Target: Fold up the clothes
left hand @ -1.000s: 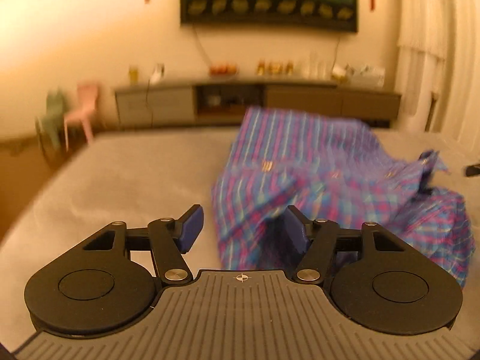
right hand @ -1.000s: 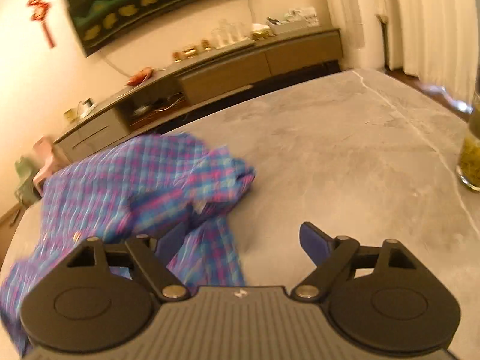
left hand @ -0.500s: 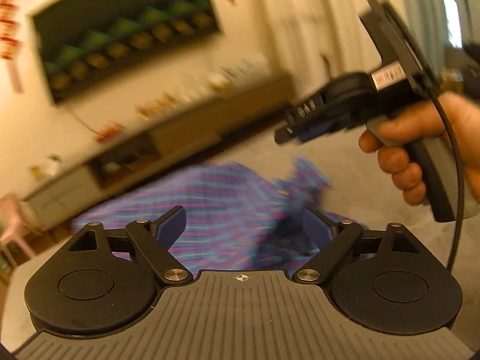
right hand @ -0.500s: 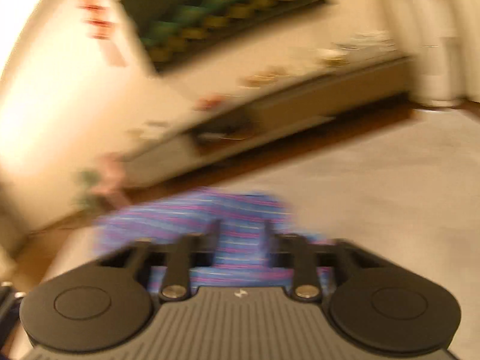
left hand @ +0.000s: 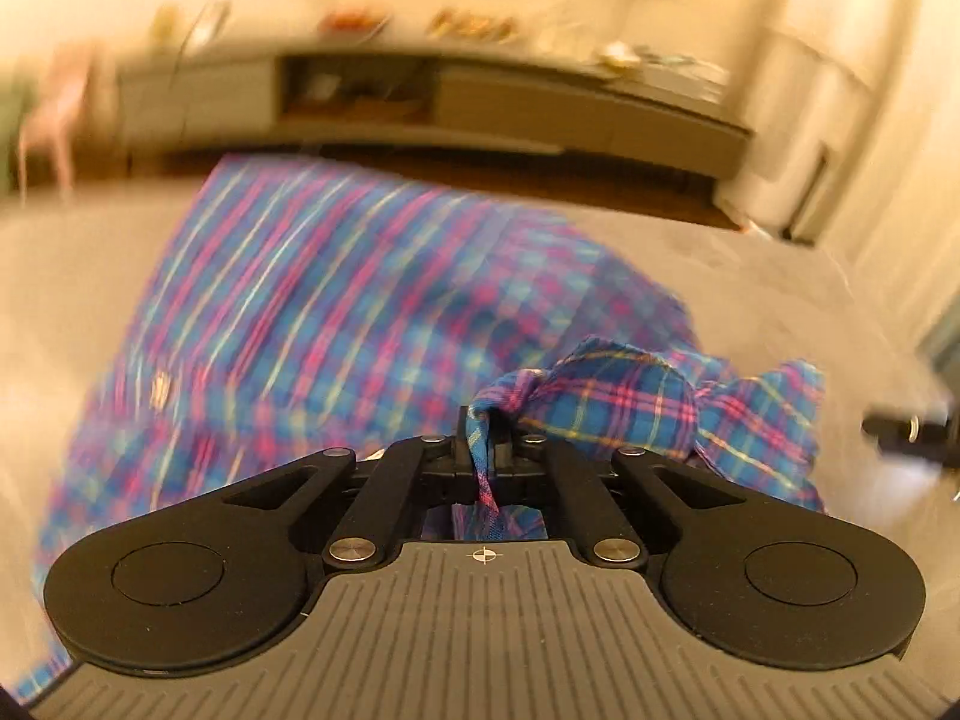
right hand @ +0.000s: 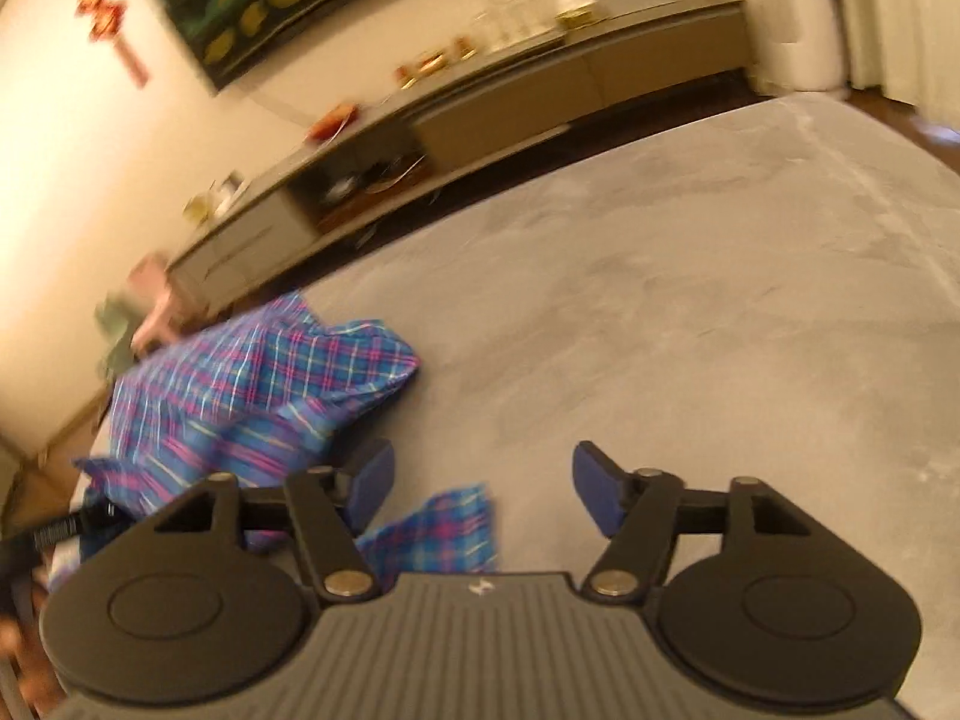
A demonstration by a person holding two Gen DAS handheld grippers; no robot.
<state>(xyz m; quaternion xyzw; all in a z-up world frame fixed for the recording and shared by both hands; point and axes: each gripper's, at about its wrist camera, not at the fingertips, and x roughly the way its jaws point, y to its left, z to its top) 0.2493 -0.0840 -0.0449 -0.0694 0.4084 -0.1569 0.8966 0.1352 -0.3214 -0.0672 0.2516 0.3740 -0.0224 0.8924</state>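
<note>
On grey table (right hand: 690, 276), blurred plaid shirt (left hand: 336, 300), left gripper (left hand: 486, 444) fingers pinching it, right gripper (right hand: 483, 489) fingers parted, empty.

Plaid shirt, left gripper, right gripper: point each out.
plaid shirt (left hand: 336, 300), left wrist view, on its flat spread body.
left gripper (left hand: 487, 444), left wrist view, at its closed tips pinching cloth.
right gripper (right hand: 483, 489), right wrist view, between its open tips.

Woven plaid cloth shirt (left hand: 336, 300); matt, mottled grey stone-look table (right hand: 690, 300); matt black plastic left gripper (left hand: 487, 450).
</note>
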